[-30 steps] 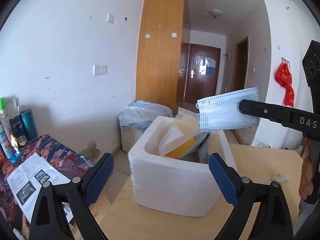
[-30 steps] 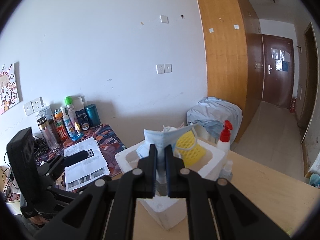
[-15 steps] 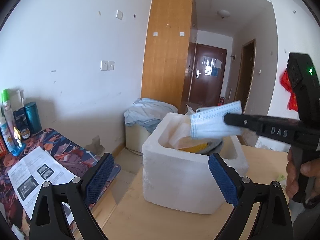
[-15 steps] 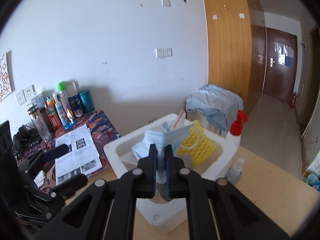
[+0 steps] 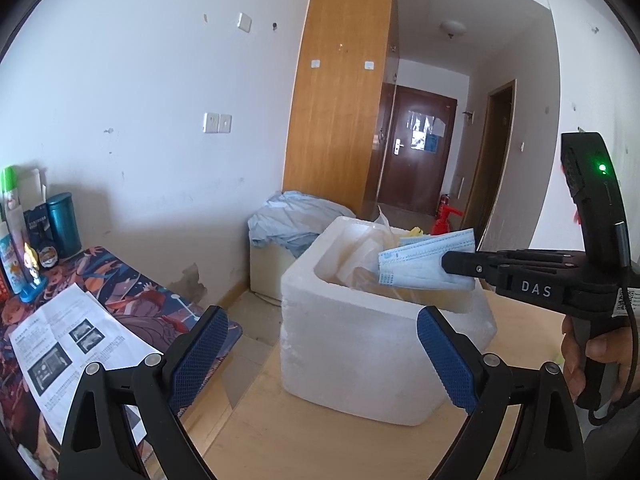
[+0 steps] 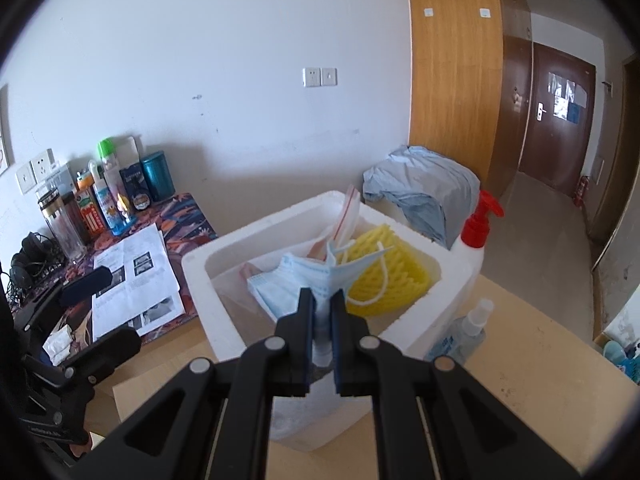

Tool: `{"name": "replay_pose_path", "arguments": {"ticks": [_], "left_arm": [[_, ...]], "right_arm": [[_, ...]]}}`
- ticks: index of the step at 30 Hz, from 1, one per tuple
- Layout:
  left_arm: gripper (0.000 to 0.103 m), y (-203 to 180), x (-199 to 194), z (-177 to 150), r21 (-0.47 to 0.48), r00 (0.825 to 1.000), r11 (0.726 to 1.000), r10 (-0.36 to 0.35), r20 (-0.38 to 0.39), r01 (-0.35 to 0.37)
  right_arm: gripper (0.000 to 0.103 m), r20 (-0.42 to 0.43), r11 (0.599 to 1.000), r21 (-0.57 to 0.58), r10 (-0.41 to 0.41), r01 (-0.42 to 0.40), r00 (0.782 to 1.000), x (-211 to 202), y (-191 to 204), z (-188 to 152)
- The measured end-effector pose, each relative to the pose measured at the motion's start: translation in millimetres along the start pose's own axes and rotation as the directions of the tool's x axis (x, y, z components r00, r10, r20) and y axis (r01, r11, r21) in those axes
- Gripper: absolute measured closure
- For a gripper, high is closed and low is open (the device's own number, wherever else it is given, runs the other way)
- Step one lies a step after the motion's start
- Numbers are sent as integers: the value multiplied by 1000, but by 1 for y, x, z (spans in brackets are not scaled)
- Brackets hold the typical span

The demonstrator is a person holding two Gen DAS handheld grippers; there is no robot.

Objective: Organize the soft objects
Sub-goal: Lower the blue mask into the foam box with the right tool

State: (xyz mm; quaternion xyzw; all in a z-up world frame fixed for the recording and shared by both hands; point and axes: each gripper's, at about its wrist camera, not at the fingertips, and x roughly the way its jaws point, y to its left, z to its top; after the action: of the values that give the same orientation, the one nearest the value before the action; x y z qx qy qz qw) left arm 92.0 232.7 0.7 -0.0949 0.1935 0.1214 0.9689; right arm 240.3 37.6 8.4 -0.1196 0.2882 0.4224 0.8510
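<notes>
A white foam box (image 5: 360, 344) (image 6: 216, 280) stands on the wooden table. My right gripper (image 6: 322, 300) (image 5: 450, 264) is shut on a light blue face mask (image 6: 296, 280) (image 5: 424, 264) and holds it over the box's open top. Inside the box lie a yellow spiky sponge (image 6: 392, 276) and a clear zip bag (image 6: 346, 220). My left gripper (image 5: 320, 344) stands open on the near side of the box, with nothing between its blue-padded fingers (image 5: 200, 356).
A red-capped pump bottle (image 6: 476, 236) and a small clear spray bottle (image 6: 468, 328) stand right beside the box. Left of the table, a patterned surface carries printed sheets (image 5: 72, 340) and bottles (image 6: 108, 196). A blue cloth bundle (image 5: 296, 224) lies behind the box.
My right gripper has lowered the mask from above the box down to its open top. The left gripper has barely moved and stays open.
</notes>
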Motion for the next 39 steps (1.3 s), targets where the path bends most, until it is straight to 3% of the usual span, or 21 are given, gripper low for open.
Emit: {"name": "replay_pose_path", "arguments": {"ticks": [19,20,22,24,26,37,38,39], "left_arm": [[7,2,-3,-1,0,1000,1000,1,0,-1],[7,2,-4,-1,0,1000,1000,2,2,-2],[7,2,-4,0,-3,1000,1000,1,5,-1],[7,2,-5,1,-4,1000,1000,-3,7,3],[7,2,-5,0,-5,1000,1000,-4,9,4],[7,2,-6,0,-4,1000,1000,-3,14,4],[7,3,-6,0,-9,1000,1000,-3,15,3],[7,3,-6,-1,-11,1000,1000,-4,14,4]], "right_arm": [[92,-77,1000,-21,-10,9,997,13,5,-8],[90,-70,1000,-20,-8,6,998,11,4,-9],[73,-67,1000,-21,-15,13,998,8,4,-9],[50,-51,1000,-21,-17,16,999,3,4,-10],[42,-28,999,-26,-20,19,999,-3,5,-10],[42,98,999,2,44,-45,994,-32,3,2],[44,97,999,-9,50,-49,994,-31,6,3],[53,99,999,-22,52,-50,994,-29,9,4]]}}
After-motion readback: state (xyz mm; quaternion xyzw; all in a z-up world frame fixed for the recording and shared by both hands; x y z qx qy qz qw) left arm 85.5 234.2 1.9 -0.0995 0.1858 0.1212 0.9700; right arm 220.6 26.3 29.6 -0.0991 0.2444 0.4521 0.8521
